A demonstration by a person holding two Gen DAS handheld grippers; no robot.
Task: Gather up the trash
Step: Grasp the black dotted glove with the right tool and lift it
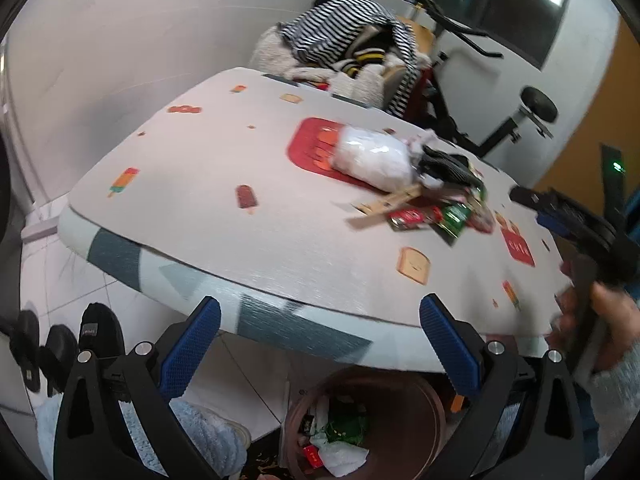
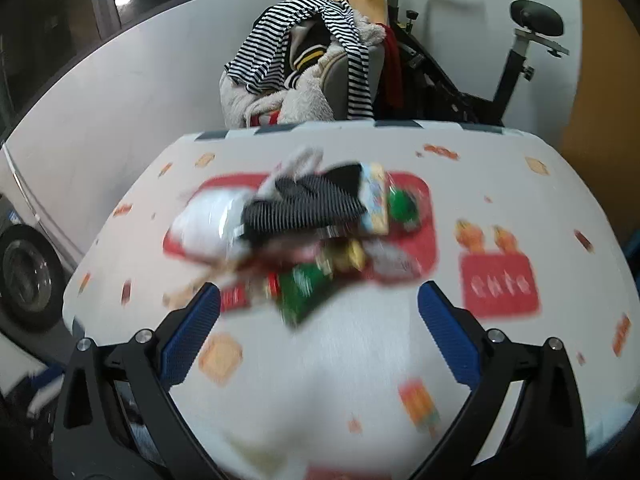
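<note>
While right tongs [image 2: 319, 320] gape, trash [image 2: 304, 232] beyond — untouched (blurred).

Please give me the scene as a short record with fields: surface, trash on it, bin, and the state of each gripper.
surface: table with a white cloth printed with ice creams and toast
trash on table: pile of wrappers, green and red, beside a clear plastic bag and a dark striped cloth
bin: brown bin on the floor below the table edge, already holding wrappers
left gripper: open, empty, above the bin
right gripper: open, empty, pointing at the pile
</note>
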